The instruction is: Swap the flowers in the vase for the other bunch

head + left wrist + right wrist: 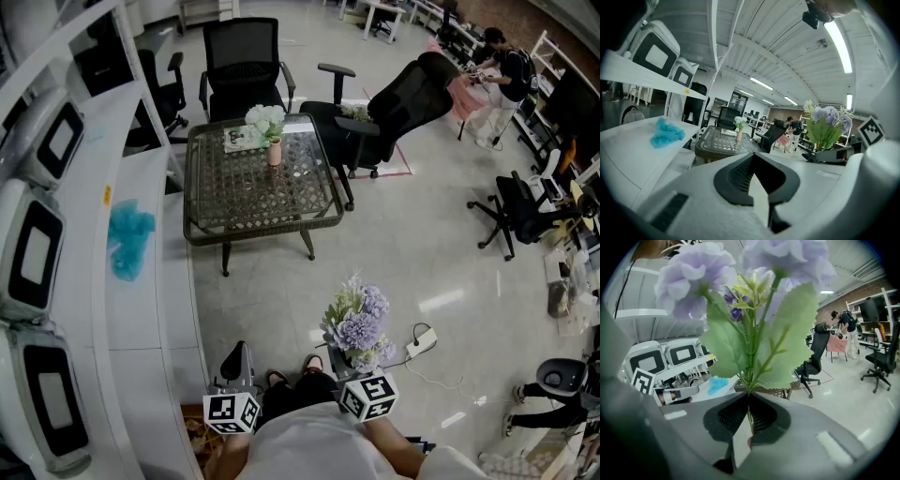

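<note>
Step in hand, as judged: carrying the replacement bunch over to the vase, swap not yet begun. The right gripper [354, 367] sits at the lower centre of the head view, its jaws nearly closed and pinching the thin green stem of the purple bunch [359, 323], which stands upright above it; the right gripper view shows the stem caught right at the meeting point of the jaws. The left gripper [236, 356], lower left of centre, has its jaws fully closed on nothing, with no item between them in the left gripper view. The pink vase [274, 153] stands upper centre on the woven dark surface [202, 230], well apart from both grippers, with the white bunch [265, 119] in it and a booklet [242, 139] just beside it. To do this well, the person probably needs to walk up close first and keep the right grip firm, since the stem is thin and could slip or swivel. The left jaws should open, take the white stems low near the vase mouth and lift straight up, because the small vase looks light and may tip or come along. The white bunch should go down on the surface clear of the vase, then the purple stem lowers in vertically and is released only once seated.
</note>
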A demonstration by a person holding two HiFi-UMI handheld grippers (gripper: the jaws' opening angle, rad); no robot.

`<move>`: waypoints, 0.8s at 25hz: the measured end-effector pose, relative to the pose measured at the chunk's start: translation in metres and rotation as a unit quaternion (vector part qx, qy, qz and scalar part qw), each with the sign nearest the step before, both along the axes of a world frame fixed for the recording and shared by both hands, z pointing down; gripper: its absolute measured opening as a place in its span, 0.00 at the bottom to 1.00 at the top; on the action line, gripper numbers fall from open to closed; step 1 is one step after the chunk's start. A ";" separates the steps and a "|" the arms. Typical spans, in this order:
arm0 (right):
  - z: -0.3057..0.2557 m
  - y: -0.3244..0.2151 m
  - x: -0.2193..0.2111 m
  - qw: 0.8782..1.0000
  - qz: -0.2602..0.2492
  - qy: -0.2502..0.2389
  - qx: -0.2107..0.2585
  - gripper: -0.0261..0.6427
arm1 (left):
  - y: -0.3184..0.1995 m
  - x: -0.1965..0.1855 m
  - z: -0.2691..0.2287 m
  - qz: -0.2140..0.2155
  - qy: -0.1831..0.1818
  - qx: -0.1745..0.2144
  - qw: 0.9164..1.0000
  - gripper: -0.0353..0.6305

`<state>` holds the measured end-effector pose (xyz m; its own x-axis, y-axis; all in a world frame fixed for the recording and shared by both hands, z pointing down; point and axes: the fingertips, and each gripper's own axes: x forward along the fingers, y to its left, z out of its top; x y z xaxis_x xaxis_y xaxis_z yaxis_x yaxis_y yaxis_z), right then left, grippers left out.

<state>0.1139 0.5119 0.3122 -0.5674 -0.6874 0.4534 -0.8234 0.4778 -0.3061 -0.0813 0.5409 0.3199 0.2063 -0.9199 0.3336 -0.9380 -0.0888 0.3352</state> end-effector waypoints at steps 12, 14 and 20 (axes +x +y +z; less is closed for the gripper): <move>-0.008 -0.023 0.043 0.999 -0.007 -0.032 0.030 0.07 | -0.038 0.077 -0.029 0.031 -0.033 0.035 0.998 0.05; -0.011 -0.032 0.055 0.999 -0.003 -0.038 0.035 0.08 | -0.051 0.091 -0.039 0.033 -0.041 0.043 0.998 0.05; -0.018 -0.056 0.090 0.996 -0.003 -0.072 0.044 0.08 | -0.072 0.138 -0.055 0.050 -0.060 0.051 0.996 0.05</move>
<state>0.2036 0.4564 0.2944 -0.6264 -0.7173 0.3051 -0.7711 0.5132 -0.3769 0.0563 0.4691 0.2651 0.2634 -0.9271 0.2666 -0.9554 -0.2124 0.2052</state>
